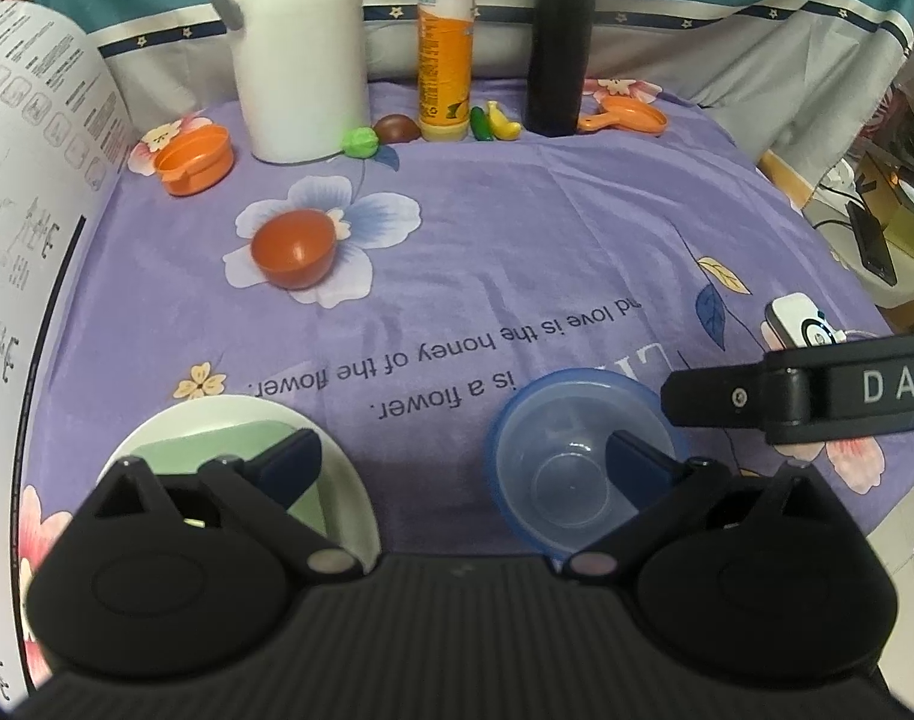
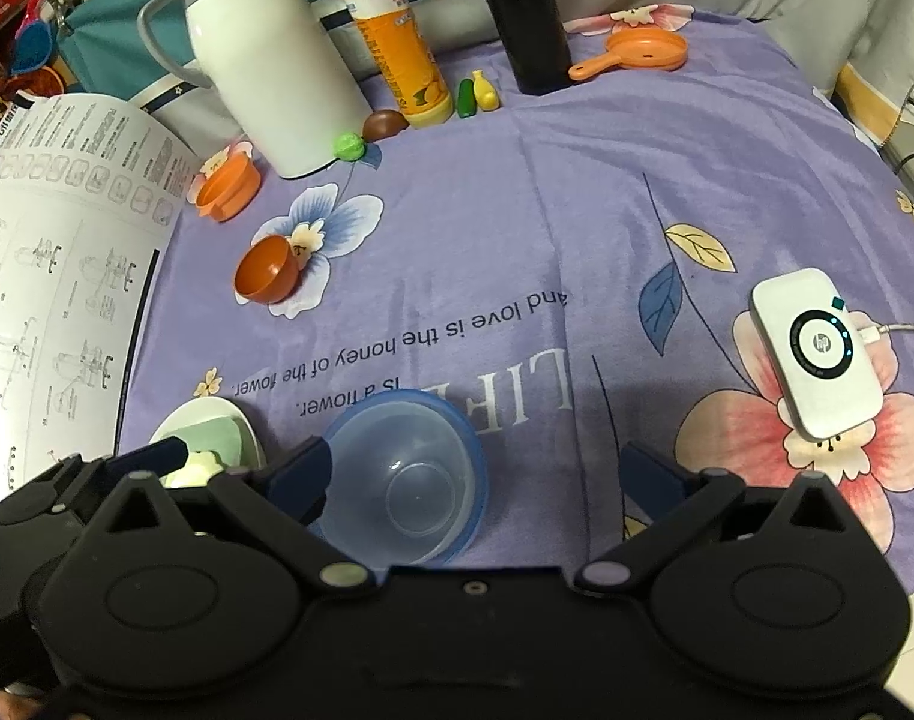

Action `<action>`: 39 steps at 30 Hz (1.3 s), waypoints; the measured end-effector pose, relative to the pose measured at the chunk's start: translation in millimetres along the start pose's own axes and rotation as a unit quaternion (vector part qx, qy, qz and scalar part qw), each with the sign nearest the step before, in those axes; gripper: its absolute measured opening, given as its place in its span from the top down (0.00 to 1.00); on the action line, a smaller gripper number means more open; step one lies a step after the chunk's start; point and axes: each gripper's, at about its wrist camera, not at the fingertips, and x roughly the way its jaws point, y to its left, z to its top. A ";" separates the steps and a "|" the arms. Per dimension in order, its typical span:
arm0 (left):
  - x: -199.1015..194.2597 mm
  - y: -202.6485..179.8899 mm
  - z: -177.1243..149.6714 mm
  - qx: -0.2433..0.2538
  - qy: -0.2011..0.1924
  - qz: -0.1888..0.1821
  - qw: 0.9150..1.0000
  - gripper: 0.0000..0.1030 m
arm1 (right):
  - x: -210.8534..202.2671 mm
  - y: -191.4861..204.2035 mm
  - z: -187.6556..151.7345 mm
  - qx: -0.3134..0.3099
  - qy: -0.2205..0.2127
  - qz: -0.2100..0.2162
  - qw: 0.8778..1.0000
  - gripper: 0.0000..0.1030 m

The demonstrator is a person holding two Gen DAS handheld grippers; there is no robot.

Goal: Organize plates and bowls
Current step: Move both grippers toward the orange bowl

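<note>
My left gripper (image 1: 464, 461) hangs with its fingers spread wide and empty over the purple flowered cloth (image 1: 517, 228) on the counter, one finger above the white plate (image 1: 348, 480) with a pale green plate (image 1: 228, 438) on it, the other above the clear blue bowl (image 1: 553, 450). My right gripper (image 2: 475, 477) is likewise released, holding nothing, the blue bowl just inside its left finger. Farther back, a small red-orange bowl (image 1: 293, 249) lies tipped on a printed flower, well apart from an orange cup (image 1: 194, 159) near the white jug (image 1: 297, 48).
</note>
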 end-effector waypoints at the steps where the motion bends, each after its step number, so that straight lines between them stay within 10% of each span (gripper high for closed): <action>1: 0.4 2.7 -0.5 -0.004 0.001 -0.001 1.000 0.00 | 0.8 1.7 0.4 -0.001 0.002 -0.001 1.000 0.00; 39: 86.5 165.3 79.4 -0.121 -0.002 0.075 0.990 0.02 | 125.5 123.5 121.6 -0.017 0.038 0.041 0.998 0.01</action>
